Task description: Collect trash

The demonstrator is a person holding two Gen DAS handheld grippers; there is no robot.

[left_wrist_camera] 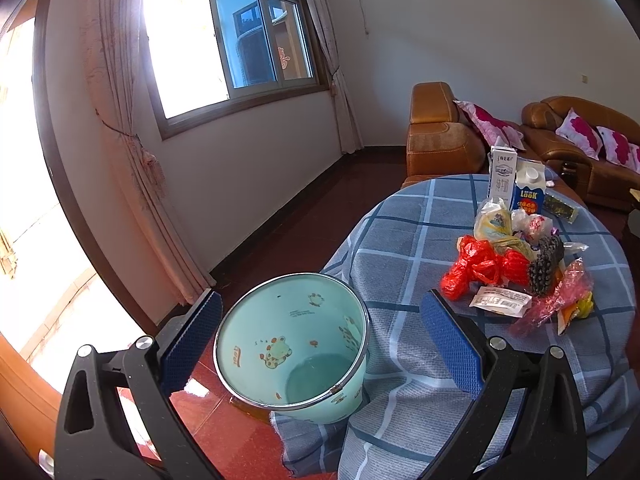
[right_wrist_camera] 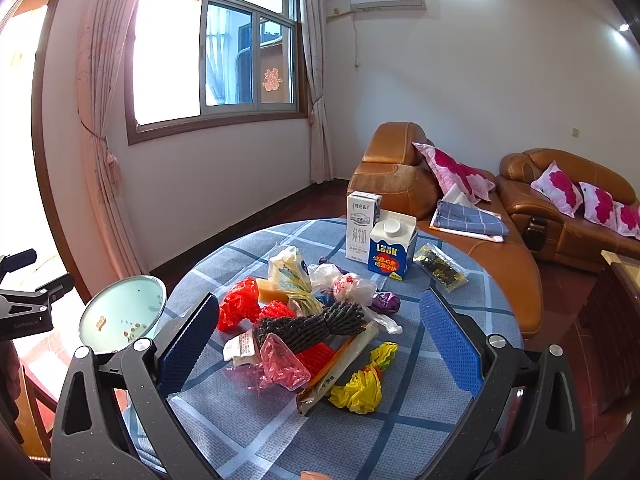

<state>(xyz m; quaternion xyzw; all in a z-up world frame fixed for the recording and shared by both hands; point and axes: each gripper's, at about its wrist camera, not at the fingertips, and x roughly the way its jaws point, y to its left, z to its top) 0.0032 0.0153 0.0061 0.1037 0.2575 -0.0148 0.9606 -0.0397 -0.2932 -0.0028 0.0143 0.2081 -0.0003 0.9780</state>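
Note:
A heap of trash lies on the round table with the blue checked cloth (right_wrist_camera: 248, 440): a red plastic bag (right_wrist_camera: 238, 304), black foam netting (right_wrist_camera: 312, 326), a pink wrapper (right_wrist_camera: 282, 364), a yellow bag (right_wrist_camera: 360, 388), a white milk carton (right_wrist_camera: 362, 224) and a blue carton (right_wrist_camera: 392, 250). A mint-green bin (left_wrist_camera: 292, 344) stands on the floor at the table's left edge, empty inside. My left gripper (left_wrist_camera: 320, 344) is open, its pads on either side of the bin's rim, above it. My right gripper (right_wrist_camera: 316, 344) is open over the heap, holding nothing.
The bin also shows in the right wrist view (right_wrist_camera: 122, 314), with the left gripper's body (right_wrist_camera: 28, 308) beside it. A brown leather sofa (right_wrist_camera: 560, 200) with pink cushions stands behind the table. A window and curtains are at the left wall. The floor is red-brown tile.

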